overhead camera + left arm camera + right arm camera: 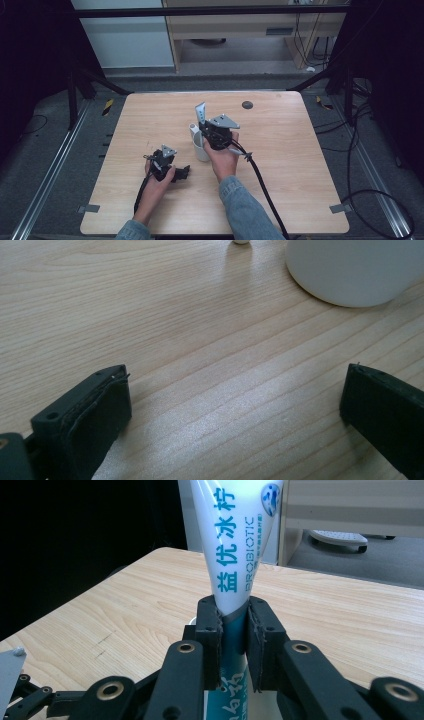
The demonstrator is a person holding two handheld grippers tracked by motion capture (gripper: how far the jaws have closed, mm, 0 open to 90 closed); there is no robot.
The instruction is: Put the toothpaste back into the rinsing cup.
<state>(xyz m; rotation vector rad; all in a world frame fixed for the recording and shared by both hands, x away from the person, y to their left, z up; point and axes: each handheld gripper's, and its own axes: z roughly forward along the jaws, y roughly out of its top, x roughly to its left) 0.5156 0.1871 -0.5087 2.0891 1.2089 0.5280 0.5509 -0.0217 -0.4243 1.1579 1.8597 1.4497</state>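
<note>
- High view: I see a pale wooden table (280,165) with rounded corners, standing on a grey floor (55,150) with metal rails along both sides.
- Behind the table there is a light wooden cabinet (225,30), and cables (360,150) trail over the floor on the right.
- A small dark round spot (247,105) sits near the table's far edge, and grey tape tabs (88,208) mark its near corners.
- My right gripper (214,134) is near the middle of the table, clenched on a toothpaste tube (201,114) that stands upright, its flat crimped end pointing up.
- A white cup (200,148) stands directly beneath that gripper, with the tube's lower end at its mouth; I cannot tell whether the tube touches the cup.
- My left gripper (176,173) rests low over the wood, nearer to me and to the left of the cup, jaws pointing toward it.
- Right gripper view: the pads press the tube (235,570) from both sides. This view lets me read teal lettering and the word PROBIOTIC on it, which the high view is too far off to give.
- Left gripper view: the jaws stand wide apart with bare wood grain (200,365) between them, so this tool is released and holds nothing.
- That same view catches the cup's rounded white base (350,270) resting on the wood just ahead.
</note>
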